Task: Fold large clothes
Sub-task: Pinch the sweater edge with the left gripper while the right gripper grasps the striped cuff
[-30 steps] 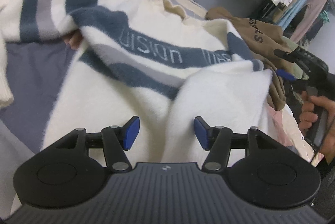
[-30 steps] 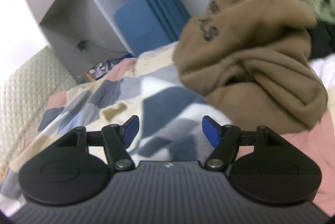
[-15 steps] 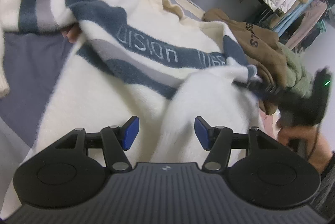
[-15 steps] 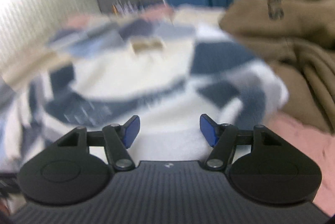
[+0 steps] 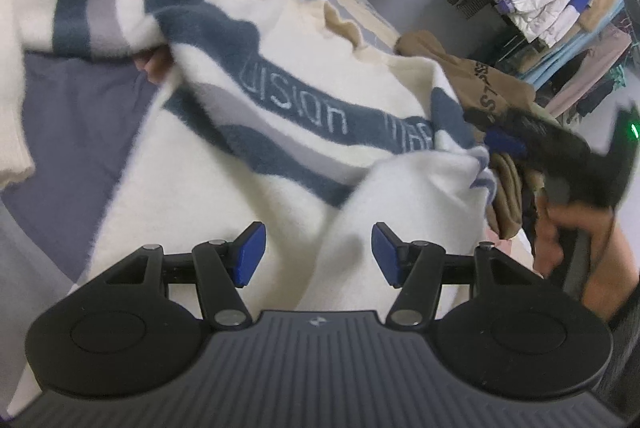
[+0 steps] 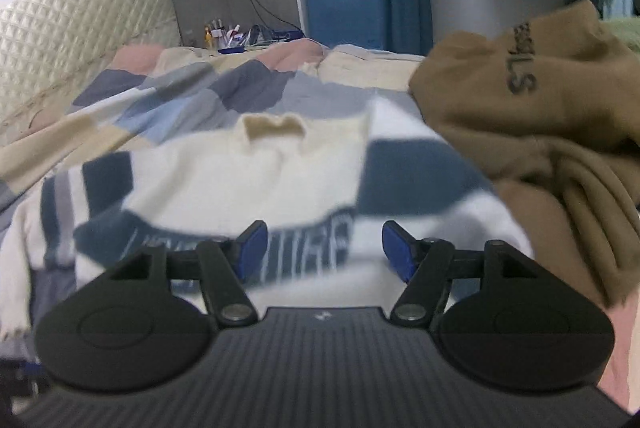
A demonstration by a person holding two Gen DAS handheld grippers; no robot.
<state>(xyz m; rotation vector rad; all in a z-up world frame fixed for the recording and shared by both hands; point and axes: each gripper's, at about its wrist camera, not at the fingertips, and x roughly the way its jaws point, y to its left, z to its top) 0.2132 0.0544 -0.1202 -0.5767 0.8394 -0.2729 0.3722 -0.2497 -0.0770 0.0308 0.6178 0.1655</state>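
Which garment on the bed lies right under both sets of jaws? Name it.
The fluffy cream sweater with navy and grey stripes and woven lettering. The brown hoodie with black print is bunched off to its side, beyond the jaws.

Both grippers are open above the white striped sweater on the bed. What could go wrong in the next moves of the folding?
1. The brown garment lies against the sweater edge; the right gripper might pinch both.
2. The sweater is bunched under the left gripper, so a grab may take several layers and fold unevenly.
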